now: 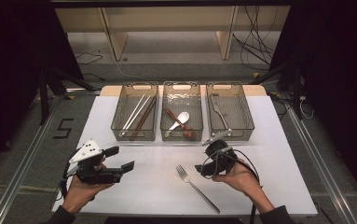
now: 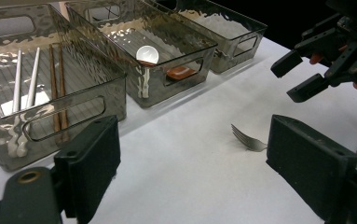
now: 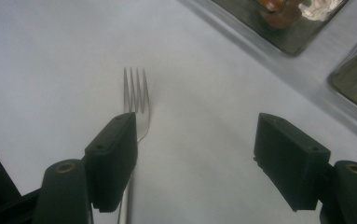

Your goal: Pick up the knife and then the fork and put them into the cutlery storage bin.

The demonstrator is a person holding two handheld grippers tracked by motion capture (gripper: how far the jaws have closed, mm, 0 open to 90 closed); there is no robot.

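Chopsticks (image 1: 139, 114), spoons (image 1: 180, 122), knife (image 1: 218, 112) in separate bins; both grippers' fingers open.

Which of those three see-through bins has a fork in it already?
The right-hand bin, nearest the right gripper. The middle bin holds spoons, the left bin chopsticks.

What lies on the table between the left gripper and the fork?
Nothing: in the high view, the white tabletop is bare between the left gripper and the fork. The left gripper view shows the same.
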